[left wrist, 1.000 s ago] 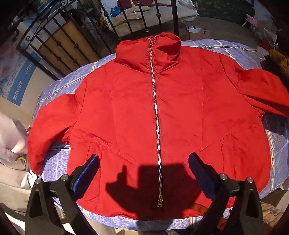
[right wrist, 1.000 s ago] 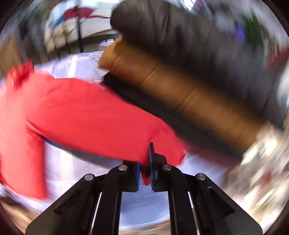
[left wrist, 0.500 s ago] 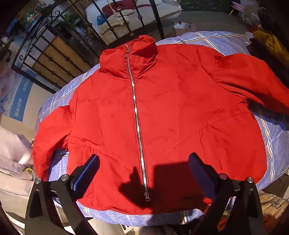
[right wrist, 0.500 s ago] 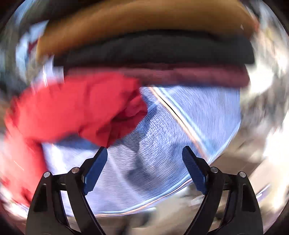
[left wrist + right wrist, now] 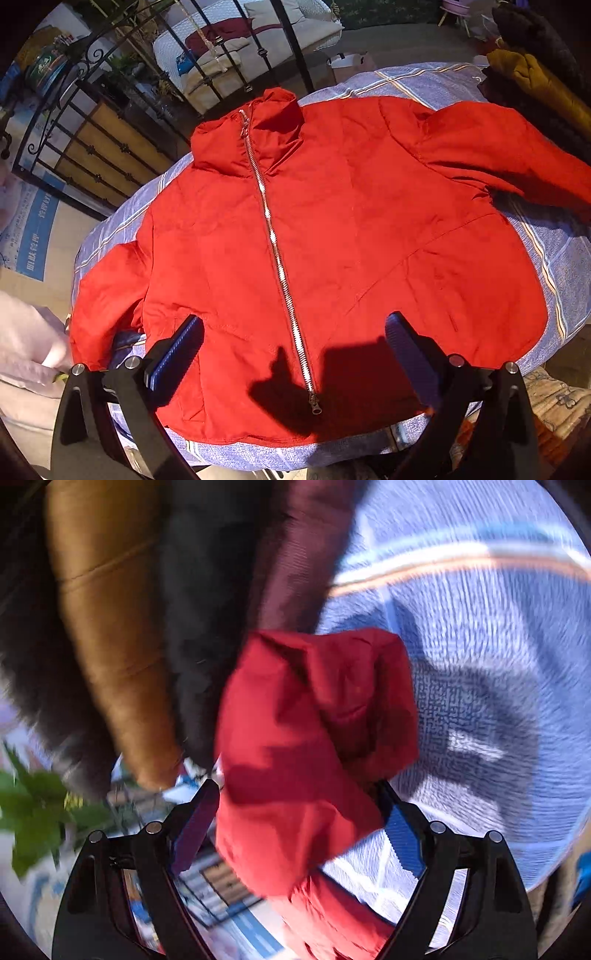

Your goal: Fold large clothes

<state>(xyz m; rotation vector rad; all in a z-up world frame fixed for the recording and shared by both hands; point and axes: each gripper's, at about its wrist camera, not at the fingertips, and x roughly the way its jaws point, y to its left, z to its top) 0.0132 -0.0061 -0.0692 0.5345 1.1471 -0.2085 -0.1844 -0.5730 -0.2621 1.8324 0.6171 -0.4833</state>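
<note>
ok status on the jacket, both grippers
Left hand-held gripper open above hem. Right hand-held gripper open, sleeve cuff between jaws. Red jacket flat, zipped. Stacked clothes beside cuff.

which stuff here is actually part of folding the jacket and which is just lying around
Part of the job:
- red jacket, zipped, spread flat
- its sleeve end, between the right gripper's open jaws
- left gripper, open above the hem
- blue striped cloth under the jacket

Just lying about:
- stacked clothes beside the sleeve
- iron railing
- paper bag
</note>
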